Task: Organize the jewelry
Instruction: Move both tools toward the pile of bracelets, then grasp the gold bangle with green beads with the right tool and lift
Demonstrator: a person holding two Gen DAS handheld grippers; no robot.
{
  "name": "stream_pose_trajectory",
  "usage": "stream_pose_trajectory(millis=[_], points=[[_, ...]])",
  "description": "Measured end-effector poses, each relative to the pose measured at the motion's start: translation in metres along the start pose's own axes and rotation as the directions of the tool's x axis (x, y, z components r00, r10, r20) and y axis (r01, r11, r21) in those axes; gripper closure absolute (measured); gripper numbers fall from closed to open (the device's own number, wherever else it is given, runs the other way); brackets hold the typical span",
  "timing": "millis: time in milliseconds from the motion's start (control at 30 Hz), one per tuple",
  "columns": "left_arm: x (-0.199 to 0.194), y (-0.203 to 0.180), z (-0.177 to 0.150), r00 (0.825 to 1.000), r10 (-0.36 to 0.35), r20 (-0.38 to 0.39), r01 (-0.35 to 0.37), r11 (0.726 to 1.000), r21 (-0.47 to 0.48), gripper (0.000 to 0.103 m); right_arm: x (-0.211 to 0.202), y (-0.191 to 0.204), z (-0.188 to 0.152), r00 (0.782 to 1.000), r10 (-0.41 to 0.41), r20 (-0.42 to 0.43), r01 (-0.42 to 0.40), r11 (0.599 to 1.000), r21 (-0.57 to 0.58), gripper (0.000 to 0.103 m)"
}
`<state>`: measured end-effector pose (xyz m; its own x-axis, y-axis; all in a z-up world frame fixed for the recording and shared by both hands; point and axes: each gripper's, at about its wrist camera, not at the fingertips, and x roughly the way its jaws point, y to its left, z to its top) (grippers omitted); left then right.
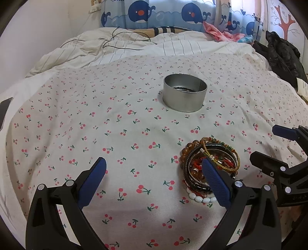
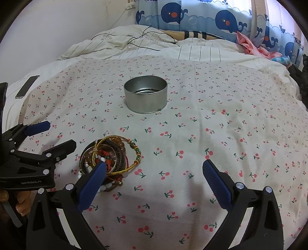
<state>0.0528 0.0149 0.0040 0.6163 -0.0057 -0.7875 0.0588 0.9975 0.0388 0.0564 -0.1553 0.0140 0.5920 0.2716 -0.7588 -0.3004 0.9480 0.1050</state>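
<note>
A pile of bracelets (image 1: 209, 165) lies on the cherry-print sheet (image 1: 115, 134): brown beads, gold cord, black bands, white beads. It also shows in the right wrist view (image 2: 109, 161). A round silver tin (image 1: 184, 95) stands farther back, with a dark bracelet inside; it also shows in the right wrist view (image 2: 145, 96). My left gripper (image 1: 154, 165) is open and empty, its right finger over the pile. My right gripper (image 2: 154, 165) is open and empty, its left finger over the pile. Each gripper shows in the other's view: the right one (image 1: 269, 144) and the left one (image 2: 57, 134).
A rumpled striped duvet (image 1: 134, 48) with a black cable lies behind the sheet. A phone (image 2: 27, 86) rests at the left edge. Dark clothing (image 1: 279, 53) sits at the far right. Whale-print curtains (image 1: 173, 13) hang at the back.
</note>
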Motion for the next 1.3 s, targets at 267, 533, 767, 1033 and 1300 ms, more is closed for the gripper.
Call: stream_pose_trajectory(millis=[267,533,767,1033,1300], points=[[0.011,0.022,0.002,0.996,-0.066,-0.062,0.059,0.992,-0.112,0.008,0.008,-0.015,0.008,0.995,0.072,-0.066,-0.068,0.996,0.06,0.013],[0.017,0.059,0.002,0.996,-0.078,-0.052,0.06,0.955,-0.291,0.008,0.031,-0.008,0.02,0.99,0.021,-0.141,-0.034,0.995,-0.089,0.032],[0.018,0.061,0.002,0.996,-0.073,-0.052,0.055,0.956,-0.289,0.008,0.062,-0.002,0.027,0.975,0.023,-0.22,-0.059,0.985,-0.161,0.047],[0.018,0.057,0.003,0.995,-0.078,-0.06,0.059,0.96,-0.273,0.008,0.073,0.017,0.021,0.969,-0.023,-0.245,-0.05,0.956,-0.288,0.05],[0.02,0.054,0.003,0.995,-0.066,-0.076,0.045,0.967,-0.251,0.008,0.072,0.008,0.032,0.965,-0.233,-0.119,0.188,0.933,-0.306,0.063]])
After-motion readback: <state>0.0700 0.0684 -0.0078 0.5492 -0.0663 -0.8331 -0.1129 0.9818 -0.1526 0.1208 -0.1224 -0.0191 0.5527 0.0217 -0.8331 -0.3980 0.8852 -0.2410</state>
